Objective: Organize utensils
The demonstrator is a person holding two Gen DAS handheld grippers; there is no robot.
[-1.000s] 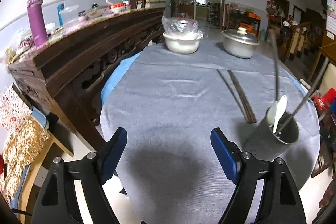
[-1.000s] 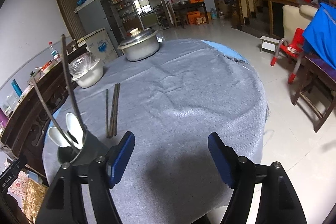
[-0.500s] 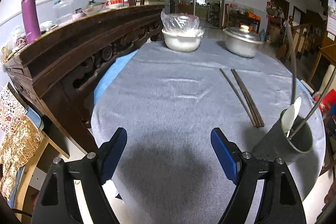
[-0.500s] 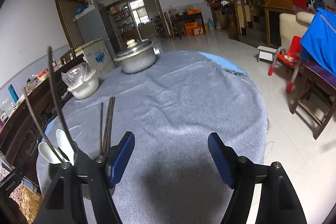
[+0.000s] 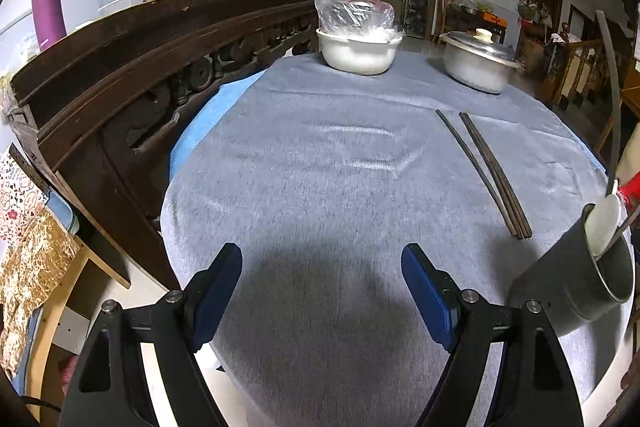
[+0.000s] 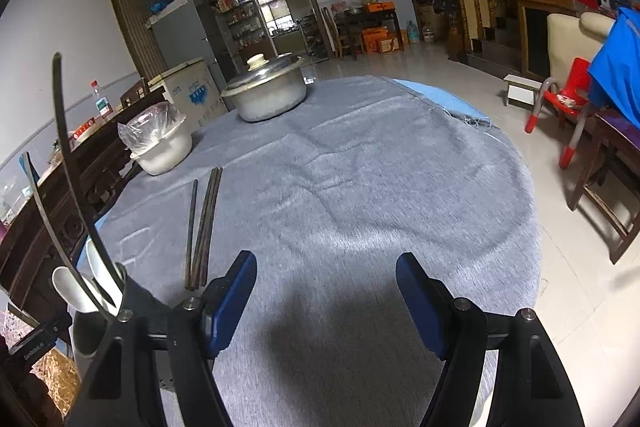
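Three dark chopsticks [image 5: 488,175] lie together on the grey tablecloth [image 5: 320,155], right of centre; they also show in the right wrist view [image 6: 202,227]. A dark metal utensil cup [image 5: 576,283] at the near right holds white spoons [image 5: 602,225] and two chopsticks; in the right wrist view the cup [image 6: 100,311] stands at the near left. My left gripper [image 5: 322,293] is open and empty, low over the near table edge. My right gripper [image 6: 326,303] is open and empty, right of the cup.
A white bowl covered with plastic [image 5: 358,43] and a lidded metal pot [image 5: 478,65] stand at the table's far side. A dark carved wooden sideboard [image 5: 140,67] runs along the left. Chairs and a red stool [image 6: 568,107] stand on the floor to the right.
Both grippers have dropped lower and drawn back towards the near table edge, so the view is flatter. Cup and chopsticks have not moved. Both jaws stayed open.
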